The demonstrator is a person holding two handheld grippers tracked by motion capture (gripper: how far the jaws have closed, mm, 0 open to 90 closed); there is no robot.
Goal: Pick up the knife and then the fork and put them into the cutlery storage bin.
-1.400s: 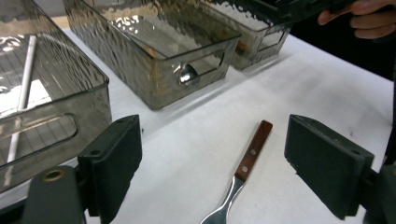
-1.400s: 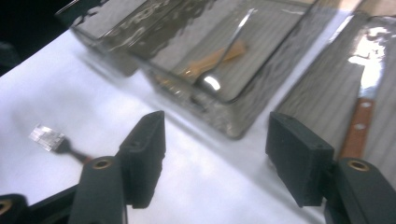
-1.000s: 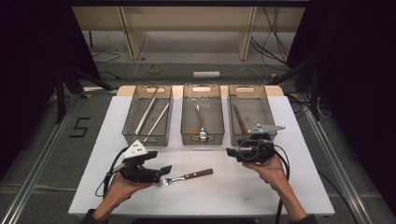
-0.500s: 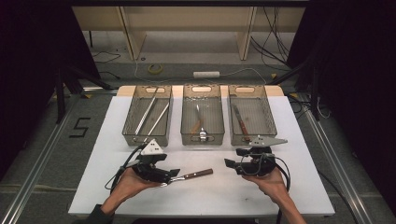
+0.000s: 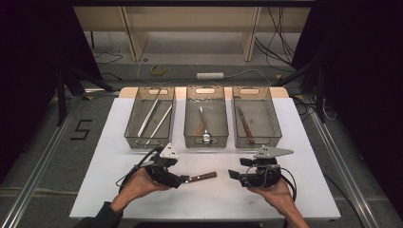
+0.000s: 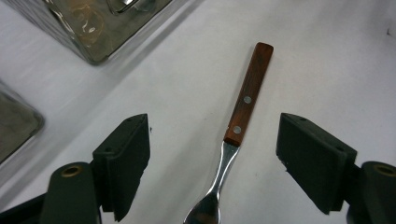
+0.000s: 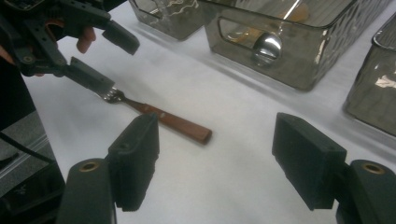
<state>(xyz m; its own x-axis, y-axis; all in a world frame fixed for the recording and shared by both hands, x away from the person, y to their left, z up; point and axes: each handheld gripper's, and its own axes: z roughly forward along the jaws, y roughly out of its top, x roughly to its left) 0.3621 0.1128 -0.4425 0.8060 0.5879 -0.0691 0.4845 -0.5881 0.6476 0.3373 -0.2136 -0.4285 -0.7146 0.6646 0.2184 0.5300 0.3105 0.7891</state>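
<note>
Fork (image 5: 199, 178) flat on white table (image 5: 304, 142), wooden handle toward middle bin (image 5: 205, 122), well short of it. Left gripper (image 6: 212, 154) straddles fork neck, jaws wide, just been closing, pads not touching it. Right gripper (image 5: 233, 174) beyond fork handle end, apart from it, jaws wide, nothing between. Left bin (image 5: 151, 118), right bin (image 5: 255, 122) flank middle bin.

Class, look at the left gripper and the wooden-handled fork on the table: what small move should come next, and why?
Probably close the left gripper on the fork. Its jaws have just been closing but stand open either side of the metal neck, pads not yet touching, and the fork lies flat on the white table. The middle bin already holds a fork.
</note>
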